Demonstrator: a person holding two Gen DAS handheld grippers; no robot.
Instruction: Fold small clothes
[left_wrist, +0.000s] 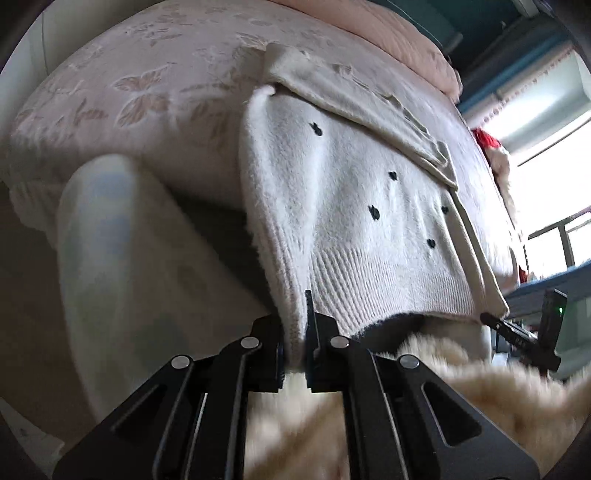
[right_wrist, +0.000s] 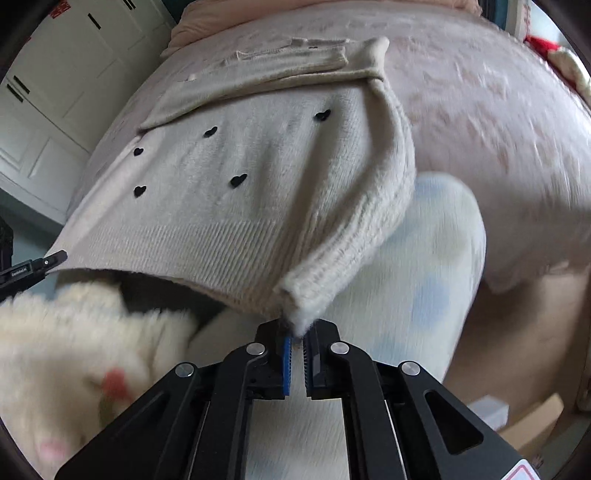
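Note:
A cream knit sweater (left_wrist: 354, 206) with small black hearts lies on the pink bed (left_wrist: 140, 96), its sleeves folded across the upper part. Its ribbed hem hangs off the bed's near edge. My left gripper (left_wrist: 295, 347) is shut on the hem's left corner. In the right wrist view the sweater (right_wrist: 251, 173) shows again, and my right gripper (right_wrist: 297, 339) is shut on the hem's right corner. The hem is stretched between the two grippers and lifted off the bed.
A fluffy cream garment (left_wrist: 461, 387) and a person's leg in white printed trousers (left_wrist: 110, 258) are close below the hem. White cabinets (right_wrist: 55, 92) stand left of the bed. A folded pink quilt (left_wrist: 388, 33) and a red-and-white item (left_wrist: 491, 147) lie at the far side.

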